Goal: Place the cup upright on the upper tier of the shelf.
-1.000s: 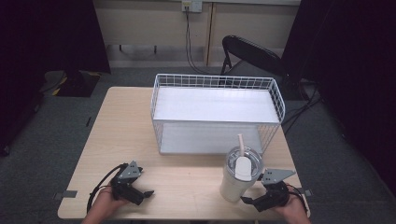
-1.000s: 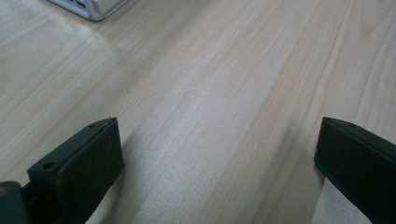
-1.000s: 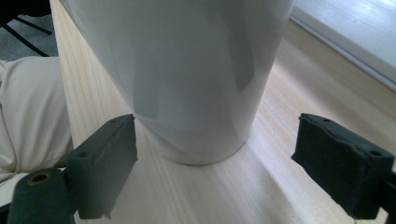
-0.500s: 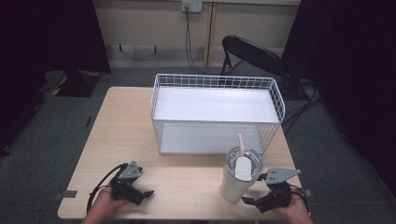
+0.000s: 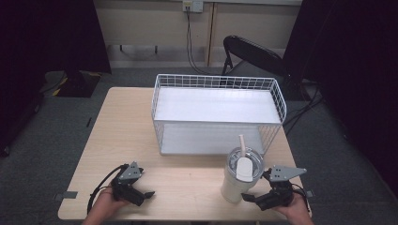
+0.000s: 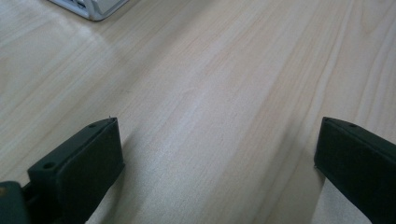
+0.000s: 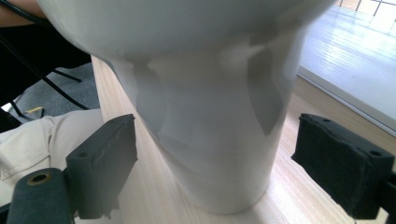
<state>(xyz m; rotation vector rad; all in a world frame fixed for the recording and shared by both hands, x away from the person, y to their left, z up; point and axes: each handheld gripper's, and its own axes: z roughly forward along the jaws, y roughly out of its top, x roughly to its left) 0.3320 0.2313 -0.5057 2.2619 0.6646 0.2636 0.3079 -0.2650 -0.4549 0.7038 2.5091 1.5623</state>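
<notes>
- High view: a cream tumbler [image 5: 237,180] with a clear lid and a straw [image 5: 242,141] is standing upright on the tabletop [image 5: 187,187], near its near right corner, just in front of the white wire basket [image 5: 218,112].
- The right claw [image 5: 257,199] is lying low at the near right edge, held in a hand [image 5: 293,213], just right of the tumbler's base and pointing left at it.
- Right gripper view: the right claw's jaws are standing spread wide, one on each side of the tumbler's narrow lower body [image 7: 210,154], with a gap showing on both sides; it is grasping nothing.
- The left claw [image 5: 146,194] is resting at the near left of the tabletop, well apart from the tumbler.
- Left gripper view: its jaws are spread wide, released, with bare wood [image 6: 210,107] between them and a corner of the basket [image 6: 93,7] at the far left.
</notes>
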